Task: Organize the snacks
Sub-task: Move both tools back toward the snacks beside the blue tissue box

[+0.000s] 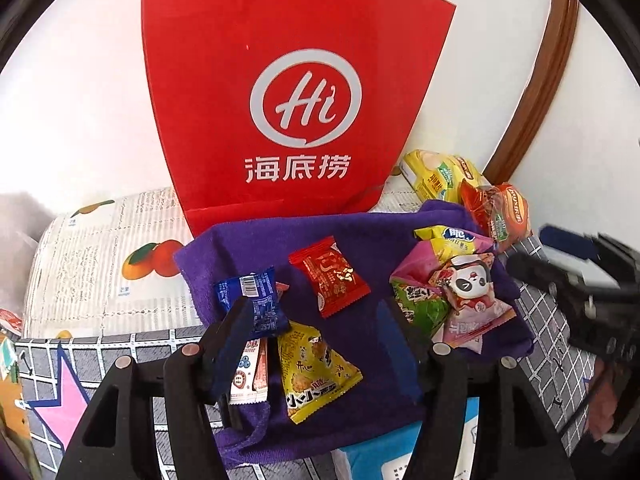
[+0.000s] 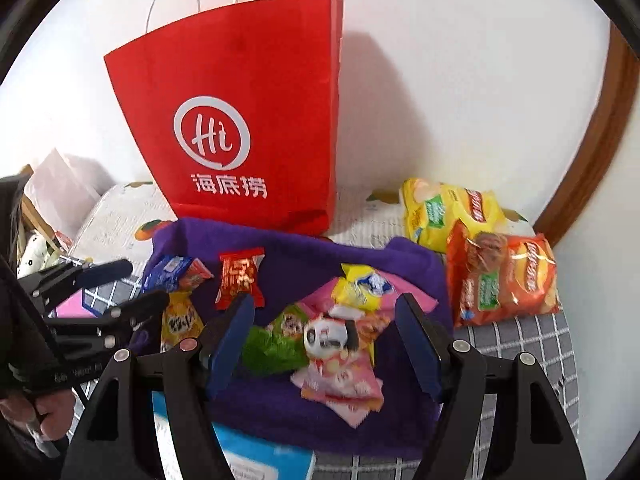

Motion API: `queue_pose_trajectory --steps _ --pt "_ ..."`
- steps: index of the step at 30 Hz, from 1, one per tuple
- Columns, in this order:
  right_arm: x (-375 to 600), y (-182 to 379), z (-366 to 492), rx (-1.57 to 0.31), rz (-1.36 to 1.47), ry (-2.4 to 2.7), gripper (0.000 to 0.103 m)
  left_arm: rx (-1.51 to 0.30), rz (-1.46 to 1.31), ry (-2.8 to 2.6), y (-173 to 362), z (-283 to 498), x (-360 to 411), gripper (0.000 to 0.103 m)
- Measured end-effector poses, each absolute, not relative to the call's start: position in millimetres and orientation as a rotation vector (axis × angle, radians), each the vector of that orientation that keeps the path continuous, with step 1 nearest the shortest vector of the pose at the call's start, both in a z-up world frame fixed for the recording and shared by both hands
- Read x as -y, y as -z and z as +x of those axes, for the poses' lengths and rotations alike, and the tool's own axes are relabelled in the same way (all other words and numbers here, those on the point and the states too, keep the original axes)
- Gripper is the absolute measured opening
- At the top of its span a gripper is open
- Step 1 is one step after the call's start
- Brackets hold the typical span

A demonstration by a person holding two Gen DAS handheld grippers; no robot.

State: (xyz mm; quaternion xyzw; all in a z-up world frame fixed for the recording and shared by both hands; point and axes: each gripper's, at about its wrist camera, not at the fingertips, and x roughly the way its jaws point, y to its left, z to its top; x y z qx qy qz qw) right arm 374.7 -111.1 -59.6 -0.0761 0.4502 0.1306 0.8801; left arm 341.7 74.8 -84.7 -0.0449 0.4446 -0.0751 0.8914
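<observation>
A purple towel (image 1: 360,240) (image 2: 288,252) lies on the table in front of a red paper bag (image 1: 280,80) (image 2: 240,120). Small snack packets lie on it: a red one (image 1: 330,276) (image 2: 240,276), a blue one (image 1: 256,300) (image 2: 170,270), a yellow one (image 1: 316,372), and a heap with a panda packet (image 1: 466,280) (image 2: 330,334). My left gripper (image 1: 320,320) is open over the left packets. My right gripper (image 2: 326,320) is open around the heap.
A yellow chip bag (image 2: 444,212) (image 1: 436,176) and an orange chip bag (image 2: 504,276) (image 1: 500,212) lie at the right by the wall. A blue and white package (image 2: 256,456) lies at the front. The table has a grid cloth (image 2: 532,344) and a fruit-print cloth (image 1: 112,264).
</observation>
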Motion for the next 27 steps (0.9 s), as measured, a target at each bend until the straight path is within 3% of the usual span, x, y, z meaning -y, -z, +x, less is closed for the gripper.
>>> queue_pose_trajectory --steps 13,24,27 --pt "151 41 282 -0.954 -0.147 -0.191 0.071 -0.84 -0.104 0.153 35 298 -80 0.062" --pt "157 92 210 -1.062 -0.039 -0.284 0.071 -0.875 -0.098 0.093 51 227 -96 0.062" --pt "142 109 195 -1.08 -0.077 -0.323 0.077 -0.891 -0.112 0.08 61 210 -100 0.062"
